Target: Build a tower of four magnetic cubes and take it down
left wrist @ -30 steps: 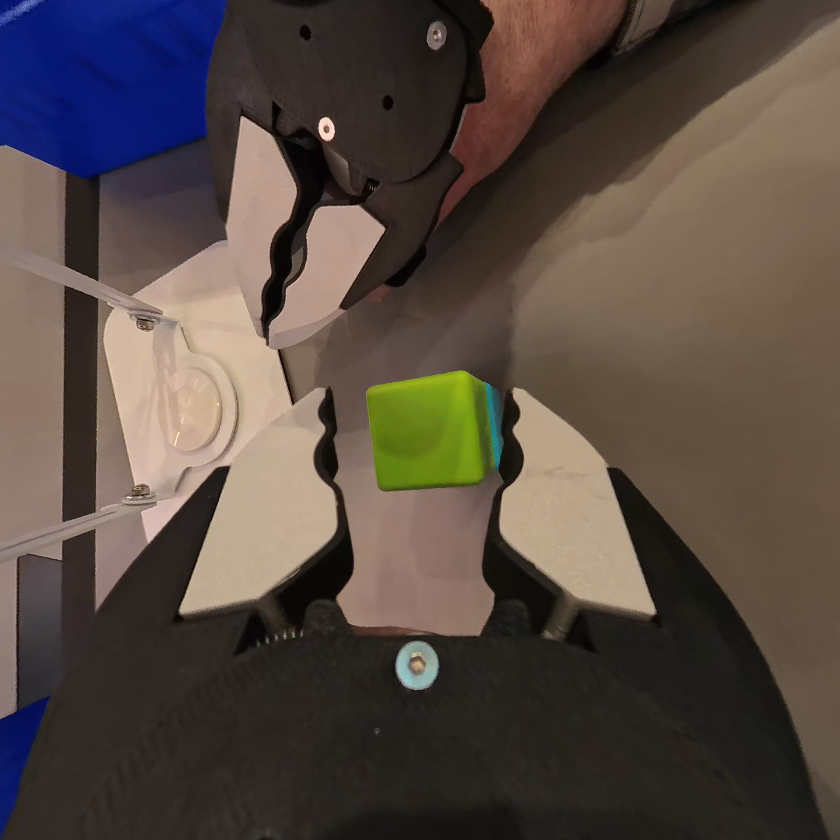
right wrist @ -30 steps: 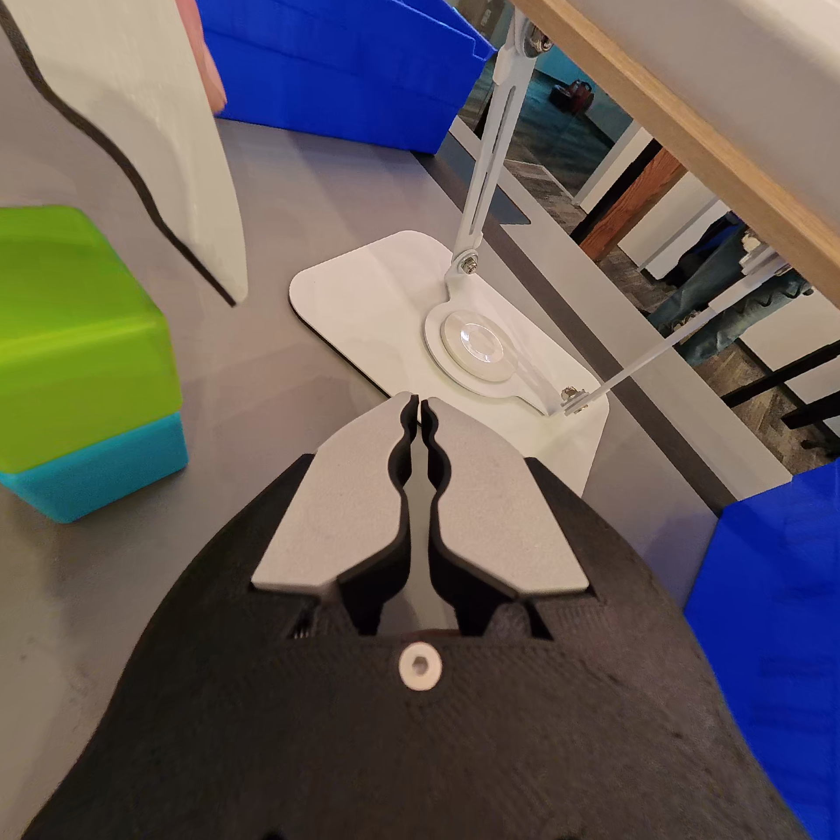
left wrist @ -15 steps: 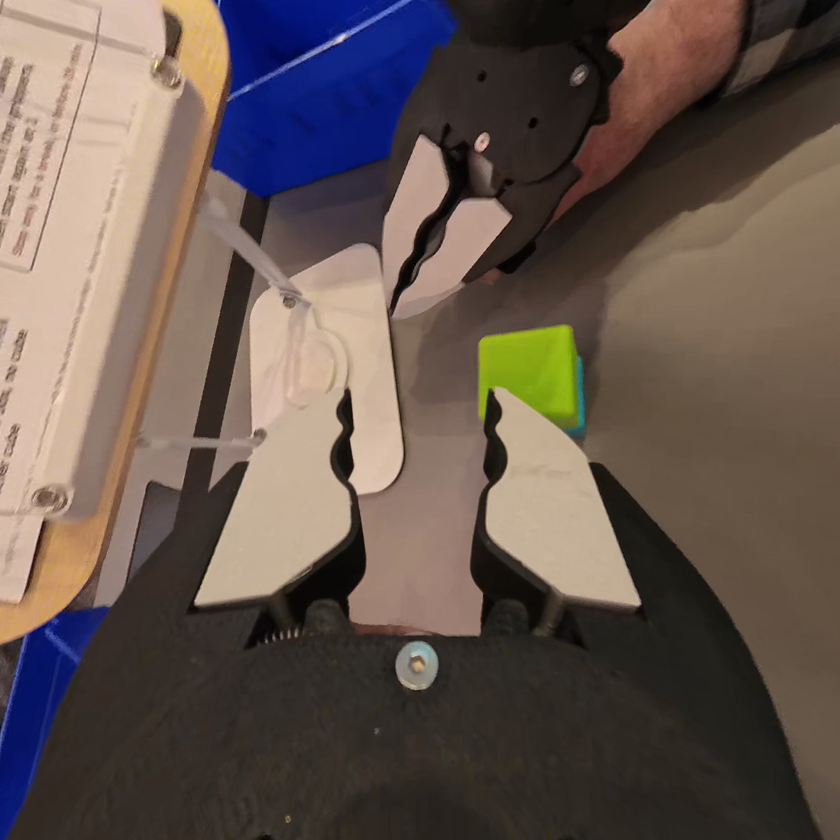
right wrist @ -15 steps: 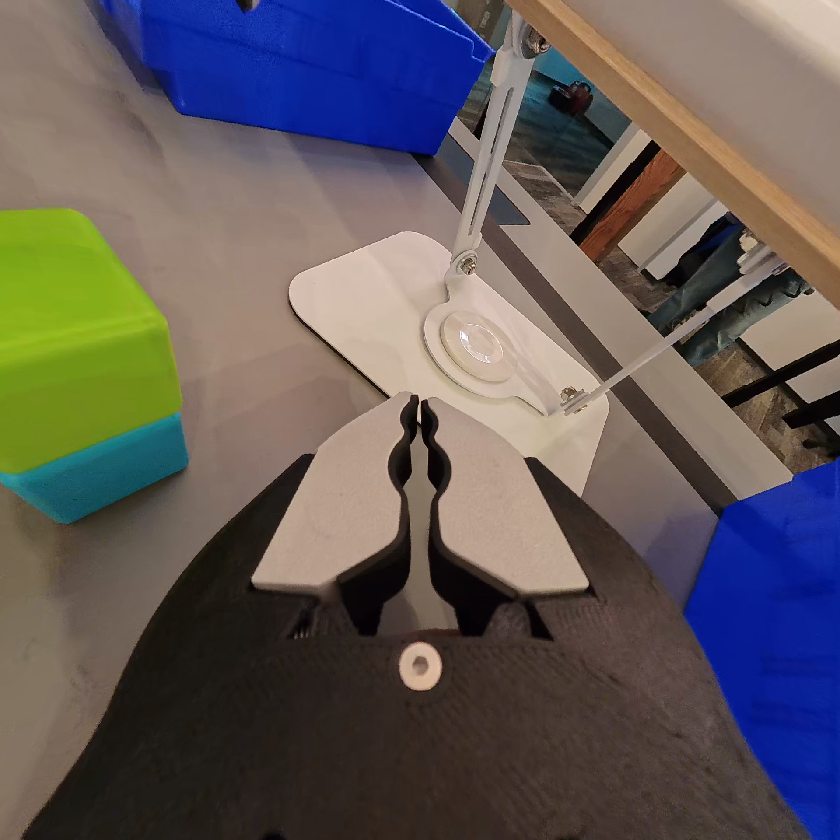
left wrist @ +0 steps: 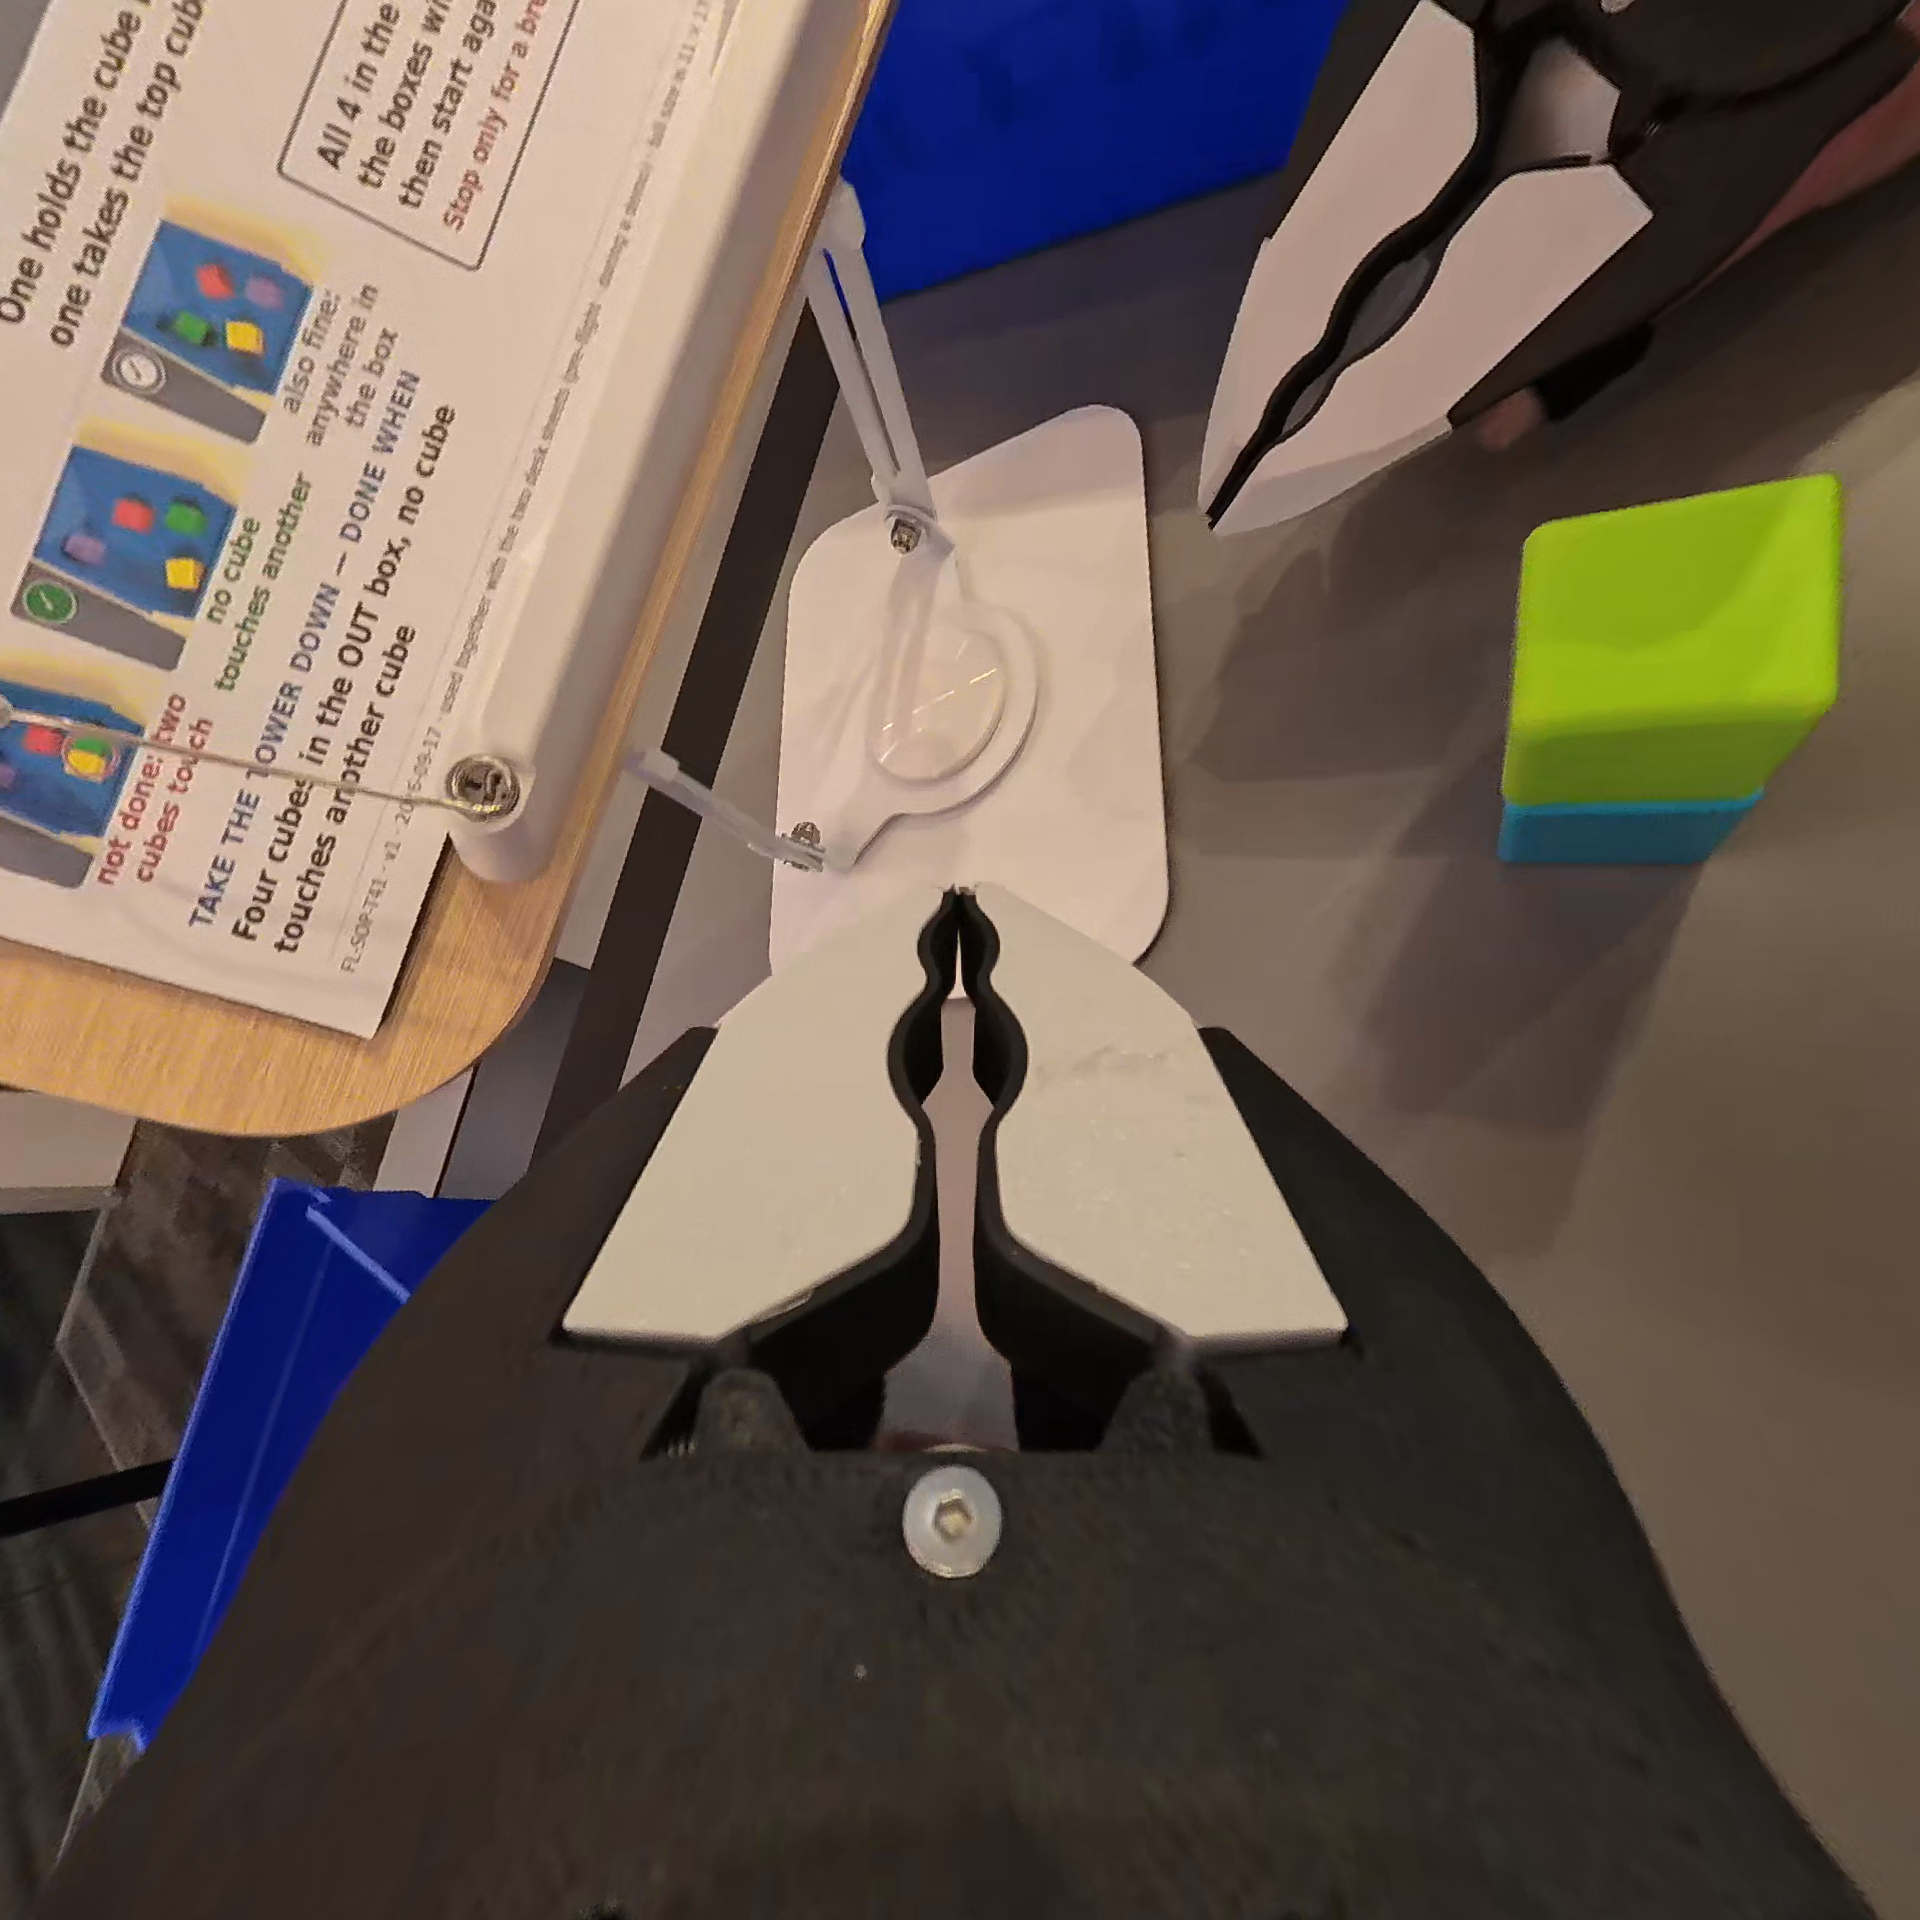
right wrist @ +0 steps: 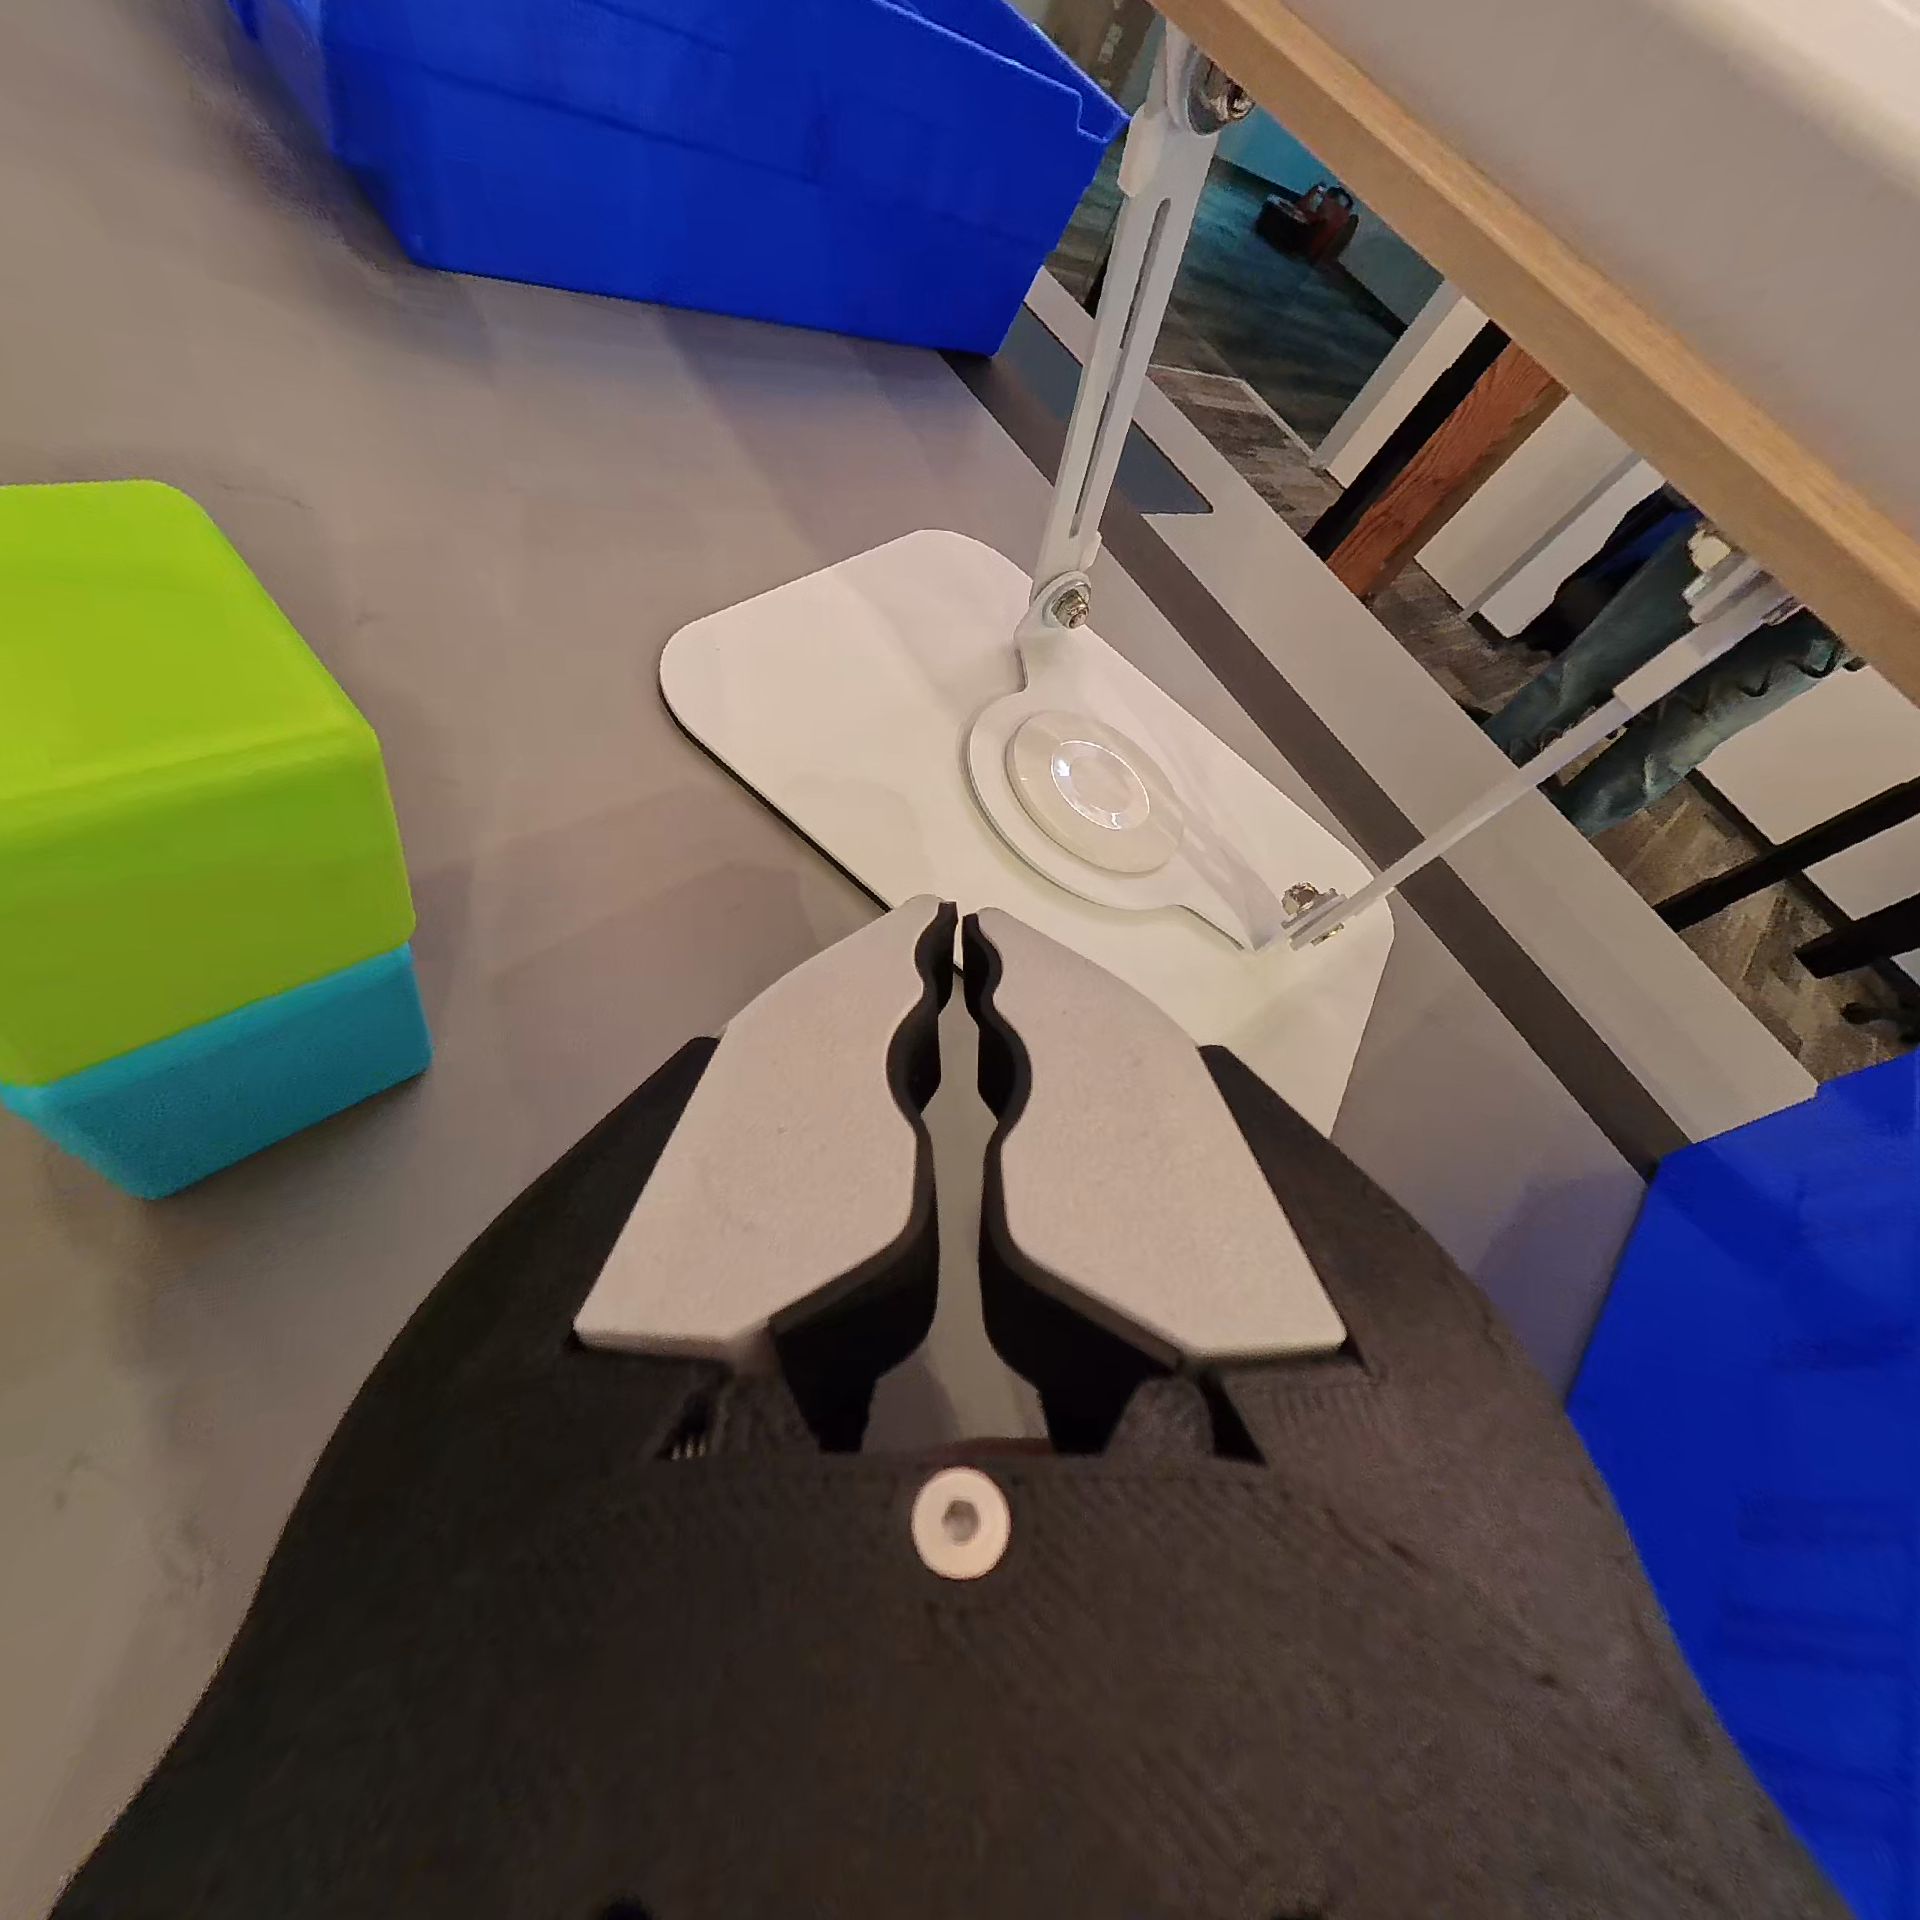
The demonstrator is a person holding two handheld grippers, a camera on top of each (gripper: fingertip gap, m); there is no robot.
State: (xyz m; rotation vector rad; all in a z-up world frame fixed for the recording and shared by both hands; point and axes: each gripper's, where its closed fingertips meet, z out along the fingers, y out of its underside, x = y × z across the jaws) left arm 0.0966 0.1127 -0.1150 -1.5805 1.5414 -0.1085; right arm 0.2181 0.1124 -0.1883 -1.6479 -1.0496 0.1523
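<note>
1. Green cube [left wrist: 1673, 634] sits squarely on top of blue cube [left wrist: 1621, 831], both on grey table [left wrist: 1558, 1143]. Stack is two high. Only the blue cube's upper-side band shows in left wrist view; in right wrist view green cube [right wrist: 177, 758] and blue cube [right wrist: 229, 1081] are cut off at frame's left edge.
2. No other cubes visible in either view.
3. Left gripper [left wrist: 958, 896]: jaws closed tip to tip, holding nothing, well apart from stack, over the edge of white stand base [left wrist: 1081, 540].
4. Right gripper [right wrist: 951, 914]: jaws nearly closed, thin slit between tips, holding nothing, beside stack, not touching. Same gripper [left wrist: 1226, 509] seen in left wrist view, tips pointing down near stand base; body cut off at top right.
5. Hand behind right gripper mostly hidden; only a sliver of skin shows.
6. Instruction board [left wrist: 260, 468] on wood backing hangs on the stand's arms; partly out of frame.
7. Blue bin [right wrist: 675, 156] at table's far side, another blue bin [right wrist: 1766, 1403] at right edge; contents of both not visible.
</note>
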